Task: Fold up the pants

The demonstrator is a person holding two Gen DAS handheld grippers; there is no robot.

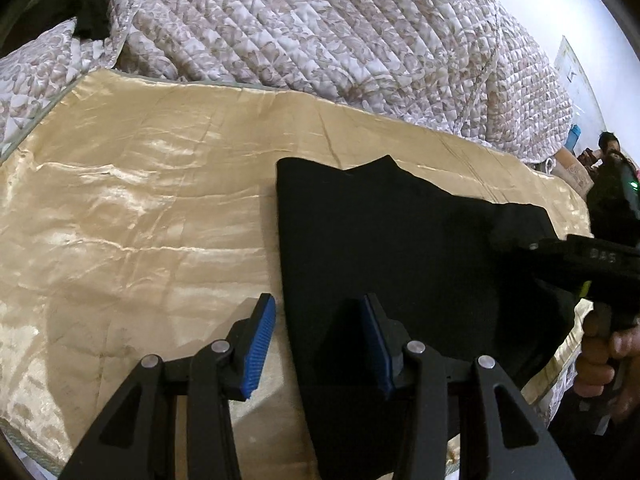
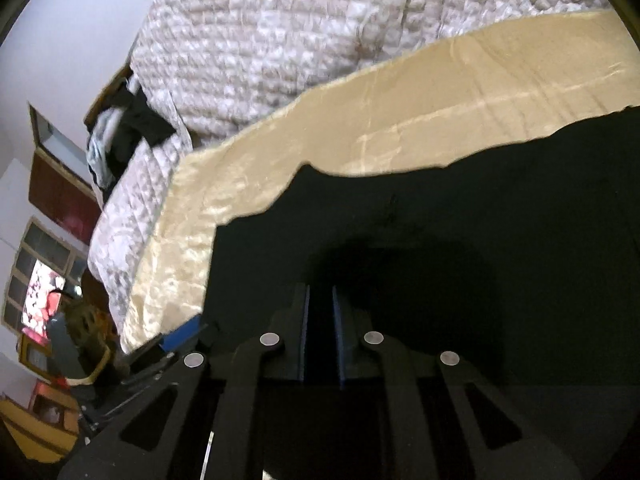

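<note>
The black pants [image 1: 400,248] lie folded on a shiny gold cloth [image 1: 140,208]. My left gripper [image 1: 320,344] is open above the pants' left edge, one blue pad over the gold cloth, the other over the black fabric. My right gripper shows at the right of the left wrist view [image 1: 516,236], low on the pants. In the right wrist view the right gripper [image 2: 320,308] has its blue pads close together with black fabric between them. The pants [image 2: 460,220] fill that view's lower right, on the gold cloth [image 2: 400,120].
A quilted floral bedspread [image 1: 320,28] is bunched behind the gold cloth, also in the right wrist view [image 2: 260,40]. Dark clothes [image 2: 132,128] lie on the bed's far end. A person [image 1: 608,144] sits at the far right. Furniture and a window [image 2: 40,280] stand beyond the bed.
</note>
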